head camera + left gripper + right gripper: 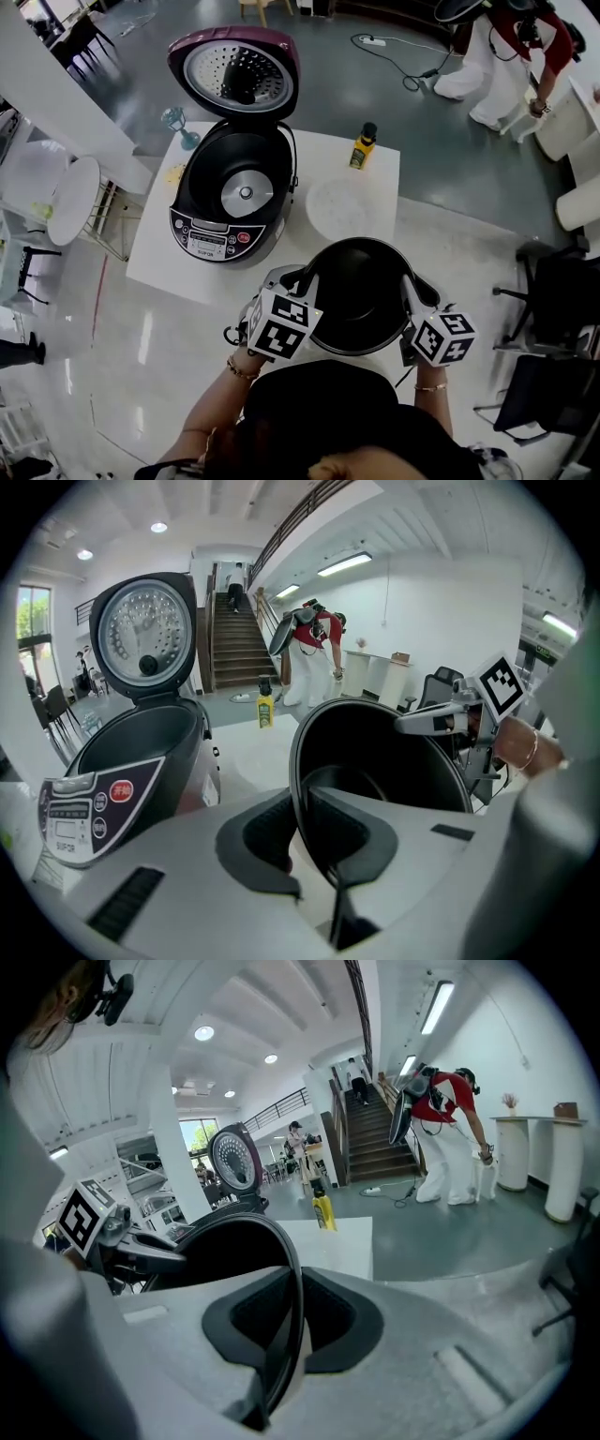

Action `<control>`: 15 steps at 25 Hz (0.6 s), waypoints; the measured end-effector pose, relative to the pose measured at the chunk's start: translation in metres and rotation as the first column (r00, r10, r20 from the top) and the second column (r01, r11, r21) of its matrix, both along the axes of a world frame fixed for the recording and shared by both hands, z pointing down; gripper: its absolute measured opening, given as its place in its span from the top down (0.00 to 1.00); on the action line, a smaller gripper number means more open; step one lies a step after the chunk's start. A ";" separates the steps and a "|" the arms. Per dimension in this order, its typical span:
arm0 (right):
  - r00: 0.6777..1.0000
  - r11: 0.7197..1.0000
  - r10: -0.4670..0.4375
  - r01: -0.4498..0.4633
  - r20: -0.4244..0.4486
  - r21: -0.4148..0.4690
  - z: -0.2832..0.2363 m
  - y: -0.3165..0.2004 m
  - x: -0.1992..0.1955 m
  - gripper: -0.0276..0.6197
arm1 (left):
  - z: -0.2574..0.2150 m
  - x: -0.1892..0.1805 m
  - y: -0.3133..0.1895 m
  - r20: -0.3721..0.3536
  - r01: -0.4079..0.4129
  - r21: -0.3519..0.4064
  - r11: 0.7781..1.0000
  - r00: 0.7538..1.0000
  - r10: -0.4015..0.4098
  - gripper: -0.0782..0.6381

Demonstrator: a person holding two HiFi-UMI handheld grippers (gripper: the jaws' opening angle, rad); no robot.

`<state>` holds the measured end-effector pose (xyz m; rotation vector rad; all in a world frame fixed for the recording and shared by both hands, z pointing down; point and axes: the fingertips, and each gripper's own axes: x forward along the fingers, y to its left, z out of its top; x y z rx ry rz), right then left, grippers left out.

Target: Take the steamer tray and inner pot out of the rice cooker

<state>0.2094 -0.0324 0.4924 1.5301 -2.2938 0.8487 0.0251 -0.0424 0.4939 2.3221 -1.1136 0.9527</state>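
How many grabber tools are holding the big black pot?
2. The left gripper is clamped on the left rim of the black inner pot, and the right gripper is clamped on its right rim. No others are in view.

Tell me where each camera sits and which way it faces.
Head view: on the head, looking steeply down at the table, open rice cooker and inner pot; both forearms show.
Left gripper view: on the left gripper, along jaws shut on the pot rim, facing the right gripper and hand.
Right gripper view: the reverse, facing the left gripper.
All share the inner pot.
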 end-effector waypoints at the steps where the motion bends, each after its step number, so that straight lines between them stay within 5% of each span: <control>1: 1.000 1.000 0.001 -0.001 0.002 -0.010 0.004 0.000 0.001 0.91 | 0.004 0.001 0.000 0.002 -0.001 -0.007 1.000 1.000 0.001 0.84; 15: 1.000 0.992 0.005 -0.004 0.003 -0.126 0.062 -0.007 0.016 0.91 | 0.059 0.017 -0.006 0.025 -0.020 -0.122 0.992 0.999 0.023 0.84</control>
